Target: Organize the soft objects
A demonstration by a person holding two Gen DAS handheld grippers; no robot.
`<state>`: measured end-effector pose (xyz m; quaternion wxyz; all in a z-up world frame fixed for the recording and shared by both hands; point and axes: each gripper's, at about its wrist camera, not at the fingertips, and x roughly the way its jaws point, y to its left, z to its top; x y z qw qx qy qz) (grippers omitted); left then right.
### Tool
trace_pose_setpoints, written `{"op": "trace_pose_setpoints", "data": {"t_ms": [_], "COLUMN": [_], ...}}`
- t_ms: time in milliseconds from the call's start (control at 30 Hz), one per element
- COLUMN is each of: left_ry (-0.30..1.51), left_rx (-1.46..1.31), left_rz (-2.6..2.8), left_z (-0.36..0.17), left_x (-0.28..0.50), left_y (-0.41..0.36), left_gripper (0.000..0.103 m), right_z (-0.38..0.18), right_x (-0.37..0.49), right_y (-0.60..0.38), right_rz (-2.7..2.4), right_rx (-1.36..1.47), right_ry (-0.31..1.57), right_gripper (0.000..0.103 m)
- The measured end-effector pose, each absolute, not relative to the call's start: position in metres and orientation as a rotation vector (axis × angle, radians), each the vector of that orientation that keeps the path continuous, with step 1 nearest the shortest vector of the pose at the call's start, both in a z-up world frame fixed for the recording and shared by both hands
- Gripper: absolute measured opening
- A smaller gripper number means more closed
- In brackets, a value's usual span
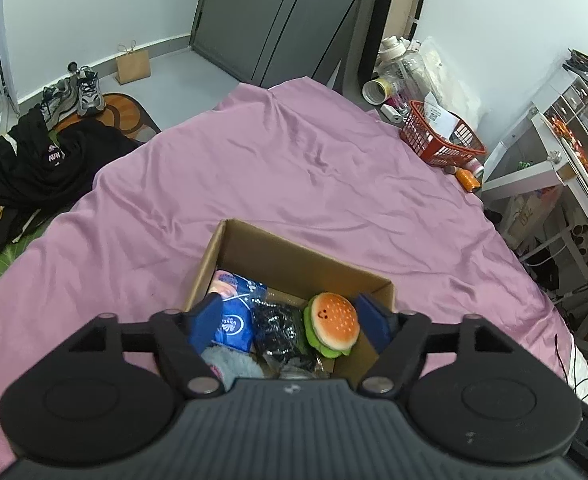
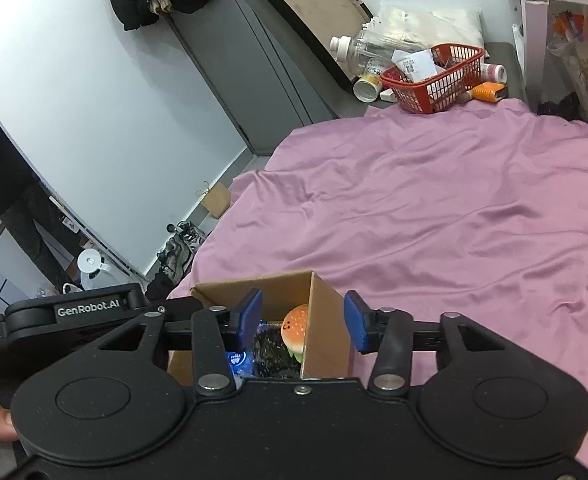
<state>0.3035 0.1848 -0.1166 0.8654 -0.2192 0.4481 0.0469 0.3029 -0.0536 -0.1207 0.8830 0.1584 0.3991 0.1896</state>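
My left gripper (image 1: 290,320) hangs over the box (image 1: 294,256), jaws spread and empty, ready to reach in; my right gripper (image 2: 302,322), jaws likewise spread, straddles its wall; burger (image 1: 333,330), pouch (image 1: 234,318) and sock (image 1: 230,362) lie inside on the sheet (image 1: 294,168).

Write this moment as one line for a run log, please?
left gripper: open, over cardboard box | right gripper: open, at box side wall | burger plush: inside box | purple sheet: no soft items visible
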Motion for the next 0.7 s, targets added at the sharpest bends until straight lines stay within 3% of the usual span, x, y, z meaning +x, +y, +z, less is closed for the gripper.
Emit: {"op": "trace_pose_setpoints", "data": {"t_ms": [200, 467, 700], "left_ry": [0.935, 0.904, 0.886], "left_rx": [-0.447, -0.402, -0.374], "left_rz": [0.088, 0.106, 0.102], "left_z": [-0.102, -0.075, -0.057], "left_x": [0.288, 0.26, 0.23], "left_y": [0.181, 0.17, 0.159], "left_gripper": [0.08, 0.087, 0.091], "right_z": [-0.109, -0.085, -0.065], "right_x": [0.29, 0.262, 0.236], "right_y": [-0.062, -0.08, -0.096], "right_rz": [0.385, 0.377, 0.362], "right_rx": [0.321, 0.299, 0.286], "right_ry": [0.827, 0.776, 0.743], "right_gripper": [0.057, 0.083, 0.099]}}
